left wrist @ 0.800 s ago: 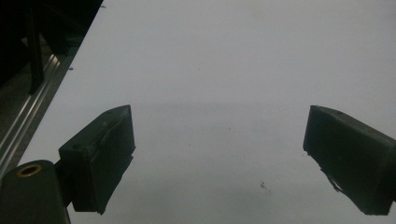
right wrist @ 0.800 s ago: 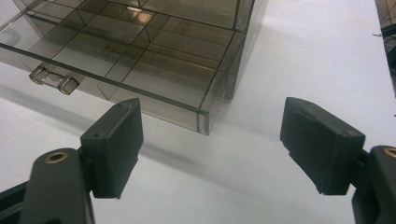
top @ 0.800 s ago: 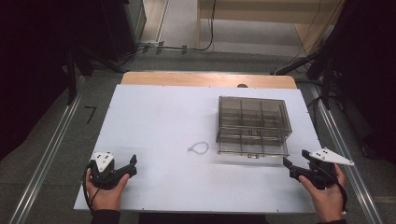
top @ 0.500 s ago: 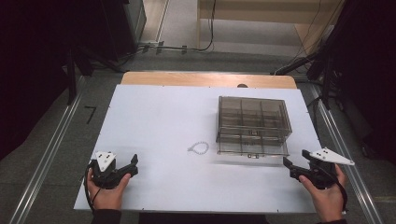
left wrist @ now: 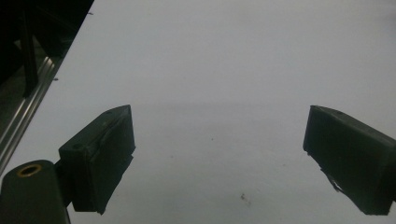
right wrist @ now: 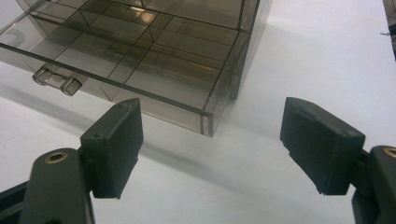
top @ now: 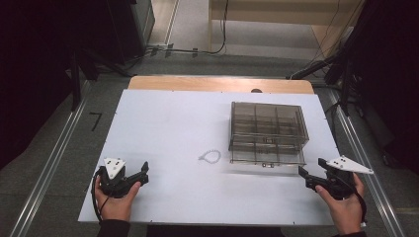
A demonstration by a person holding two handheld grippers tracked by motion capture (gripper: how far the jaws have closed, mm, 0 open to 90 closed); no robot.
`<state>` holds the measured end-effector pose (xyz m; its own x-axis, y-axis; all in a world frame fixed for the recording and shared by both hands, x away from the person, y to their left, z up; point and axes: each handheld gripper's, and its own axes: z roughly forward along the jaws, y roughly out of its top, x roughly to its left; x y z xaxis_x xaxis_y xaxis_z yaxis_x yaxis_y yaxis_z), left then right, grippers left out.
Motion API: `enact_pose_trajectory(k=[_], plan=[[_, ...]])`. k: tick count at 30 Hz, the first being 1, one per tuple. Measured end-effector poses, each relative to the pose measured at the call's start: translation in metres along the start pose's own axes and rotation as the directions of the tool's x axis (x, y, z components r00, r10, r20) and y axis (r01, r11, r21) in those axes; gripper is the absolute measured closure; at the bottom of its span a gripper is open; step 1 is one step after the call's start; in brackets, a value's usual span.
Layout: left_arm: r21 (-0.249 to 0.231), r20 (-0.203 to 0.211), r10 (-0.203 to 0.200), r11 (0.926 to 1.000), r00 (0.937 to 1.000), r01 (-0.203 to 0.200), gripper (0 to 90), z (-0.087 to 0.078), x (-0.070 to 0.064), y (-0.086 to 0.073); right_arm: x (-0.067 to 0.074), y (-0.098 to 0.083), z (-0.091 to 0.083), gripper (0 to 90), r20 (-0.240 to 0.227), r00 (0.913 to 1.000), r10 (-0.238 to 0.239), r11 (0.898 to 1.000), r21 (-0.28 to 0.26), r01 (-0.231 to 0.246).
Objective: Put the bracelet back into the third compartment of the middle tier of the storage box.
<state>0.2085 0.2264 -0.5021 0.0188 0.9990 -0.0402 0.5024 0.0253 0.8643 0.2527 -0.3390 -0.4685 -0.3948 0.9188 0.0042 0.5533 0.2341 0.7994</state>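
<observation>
A smoky clear plastic box (top: 267,129) with several compartments stands right of the table's middle. Its lower drawer (right wrist: 140,70) sticks out toward me, a small handle (right wrist: 55,78) on its front. A small white beaded loop (top: 211,157) lies on the white table just left of the box. At the near left corner a hand holds my left gripper (top: 145,174), open over bare table (left wrist: 219,126). My right gripper (top: 310,172) is held at the near right, open, just short of the drawer's right front corner (right wrist: 212,112).
The white table top (top: 163,123) has a wooden strip (top: 217,84) along its far edge. Metal rails run along the floor on both sides. Dark equipment and cables stand beyond the table.
</observation>
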Motion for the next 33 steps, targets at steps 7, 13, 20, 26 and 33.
enact_pose_trajectory(k=[7,13,20,26,33], plan=[[0.008,0.031,0.004,1.0000,0.9995,-0.004,9.2,0.005,-0.014,0.003,0.001,0.001,0.001,19.7,-0.002,1.0000,0.001,1.000,-0.001,-0.001],[0.016,0.065,0.011,0.9998,0.9978,-0.012,9.2,0.012,-0.026,0.008,-0.001,0.000,0.000,19.7,-0.003,1.0000,0.004,1.000,-0.001,-0.004],[0.020,0.087,0.032,0.9992,0.9957,-0.033,9.2,0.018,-0.039,0.013,-0.002,0.000,-0.001,19.7,0.000,1.0000,0.005,1.000,-0.002,-0.005],[0.033,0.104,0.037,0.9986,0.9939,-0.041,9.2,0.022,-0.043,0.014,-0.003,0.000,-0.001,19.7,-0.002,1.0000,0.005,1.000,-0.003,-0.005],[0.043,0.122,0.052,0.9974,0.9911,-0.058,9.7,0.026,-0.050,0.016,-0.002,0.000,-0.001,19.7,-0.002,1.0000,0.005,1.000,-0.004,-0.005]])
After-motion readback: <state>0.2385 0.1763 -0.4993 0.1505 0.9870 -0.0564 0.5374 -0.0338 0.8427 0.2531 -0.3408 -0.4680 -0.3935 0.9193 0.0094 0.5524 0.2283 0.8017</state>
